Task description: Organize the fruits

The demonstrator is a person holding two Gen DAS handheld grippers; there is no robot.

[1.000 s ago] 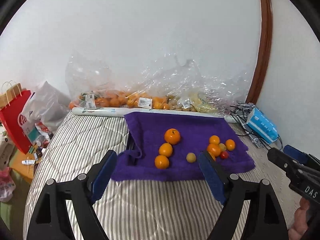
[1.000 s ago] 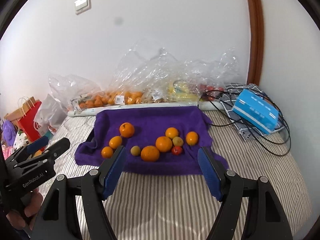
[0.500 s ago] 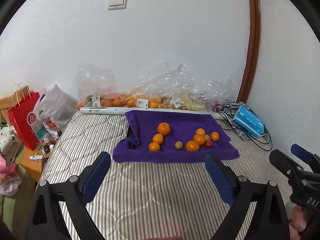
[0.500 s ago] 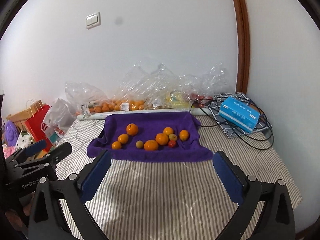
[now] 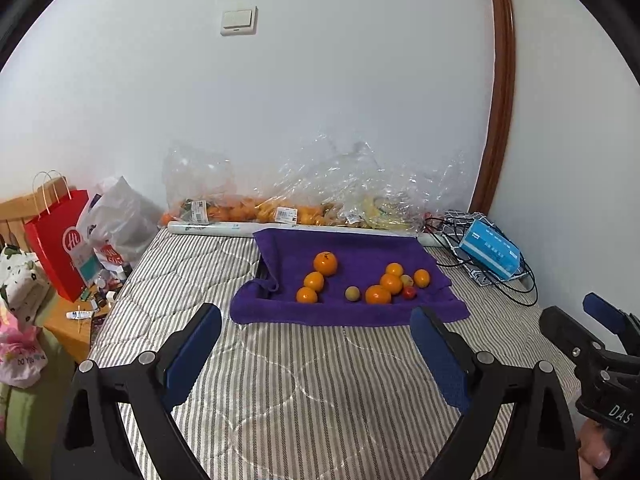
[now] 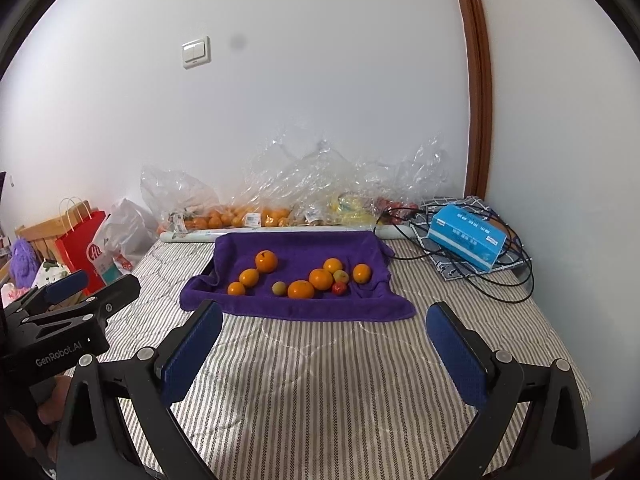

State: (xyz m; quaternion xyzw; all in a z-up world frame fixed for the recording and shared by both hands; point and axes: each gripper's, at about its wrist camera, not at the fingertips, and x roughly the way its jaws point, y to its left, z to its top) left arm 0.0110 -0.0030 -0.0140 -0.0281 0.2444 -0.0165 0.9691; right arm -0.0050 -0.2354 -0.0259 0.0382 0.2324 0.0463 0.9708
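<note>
With both grippers' jaws spread wide and empty, the round oranges (image 6: 301, 289) on the soft towel (image 6: 304, 248) likely roll, so grasp across the middle.

Bare striped bed (image 5: 304, 392) lies open between the viewer and the purple towel (image 5: 360, 248). Beyond the towel, plastic bags (image 5: 320, 188) line the wall; cables (image 6: 508, 280) and a blue box (image 6: 466, 236) block its right.

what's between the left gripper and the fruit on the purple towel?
Only bare striped bedcover, then the purple towel's front edge. The left gripper is open and empty, short of the fruit. Left wrist view shows it.
</note>
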